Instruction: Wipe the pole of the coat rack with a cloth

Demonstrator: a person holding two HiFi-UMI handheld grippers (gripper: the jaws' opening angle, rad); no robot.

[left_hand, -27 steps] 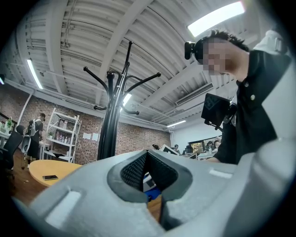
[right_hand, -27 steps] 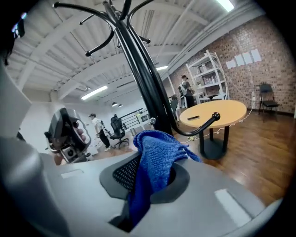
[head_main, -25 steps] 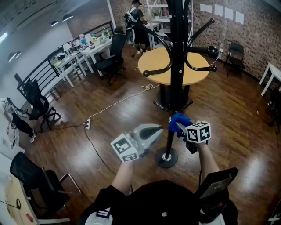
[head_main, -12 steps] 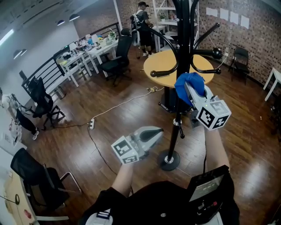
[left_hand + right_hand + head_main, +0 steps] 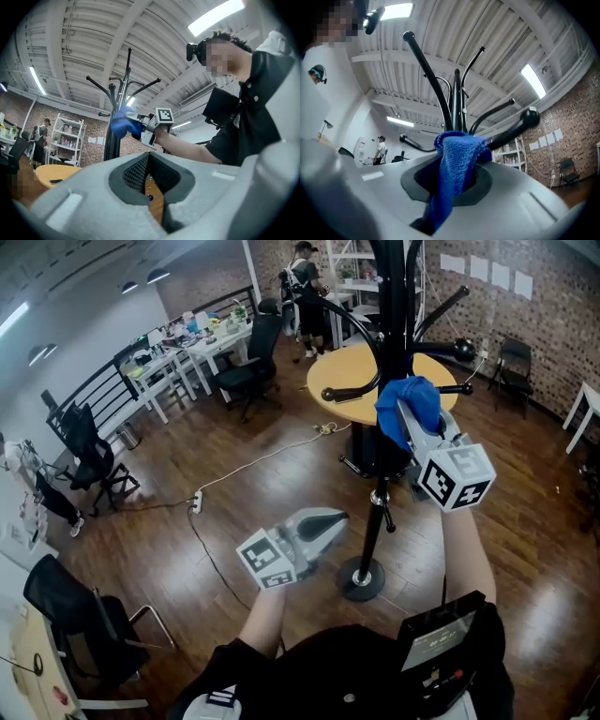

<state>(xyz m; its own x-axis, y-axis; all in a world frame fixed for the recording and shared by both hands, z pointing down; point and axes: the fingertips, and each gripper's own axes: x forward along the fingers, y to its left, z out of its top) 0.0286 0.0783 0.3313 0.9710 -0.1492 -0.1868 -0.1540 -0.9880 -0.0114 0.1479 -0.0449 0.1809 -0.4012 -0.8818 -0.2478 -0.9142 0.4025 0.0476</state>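
Lifted from low near the base (image 5: 361, 579) to upper centre of the head view, presses the blue cloth (image 5: 410, 399), clenched in the right gripper (image 5: 407, 416), against the coat rack pole (image 5: 376, 521) below the hooks (image 5: 352, 390), suggesting upward wiping, with left gripper (image 5: 336, 518) closed, empty, lower centre.

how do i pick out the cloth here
Find the black coat rack standing before the round yellow table. At its pole, near the lower hooks, the right gripper pinches a crumpled cloth. It is the only bright blue thing there.
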